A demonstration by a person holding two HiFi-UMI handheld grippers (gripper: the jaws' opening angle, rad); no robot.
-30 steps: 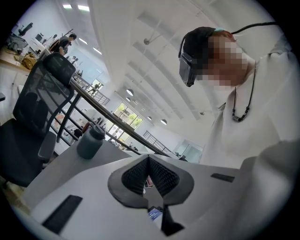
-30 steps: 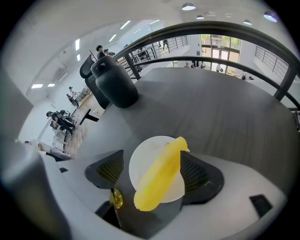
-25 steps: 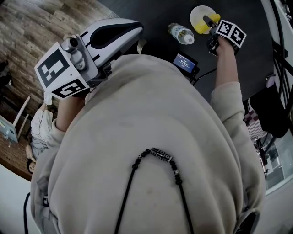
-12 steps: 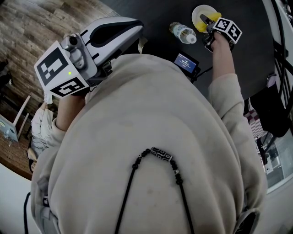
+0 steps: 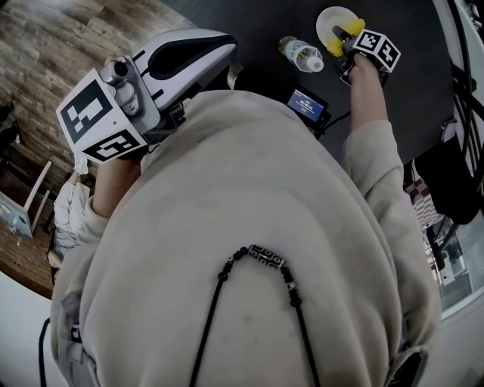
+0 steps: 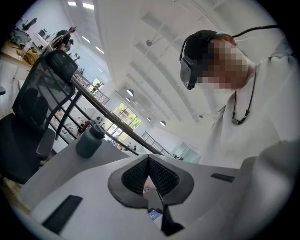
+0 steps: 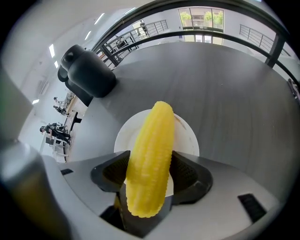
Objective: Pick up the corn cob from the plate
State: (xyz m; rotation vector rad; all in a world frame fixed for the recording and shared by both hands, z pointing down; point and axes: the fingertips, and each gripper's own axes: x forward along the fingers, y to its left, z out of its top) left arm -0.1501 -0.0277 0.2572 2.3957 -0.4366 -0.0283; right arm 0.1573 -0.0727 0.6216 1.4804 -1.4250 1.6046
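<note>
Clamped in right tongs point(image 7: 150, 165), just closing: corn cob point(image 7: 151, 150), lengthwise between them, over white plate point(image 7: 188, 137); left tongs point(image 6: 149, 163) pressed together.

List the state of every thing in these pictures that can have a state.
Right claw: jaws have just been closing, now shut on the yellow corn cob.
Yellow corn cob: gripped, over the round white plate.
Round white plate: flat on the dark table.
Left claw: shut, empty.
Clear plastic water bottle: lying on its side.
Small black device: screen lit.
</note>
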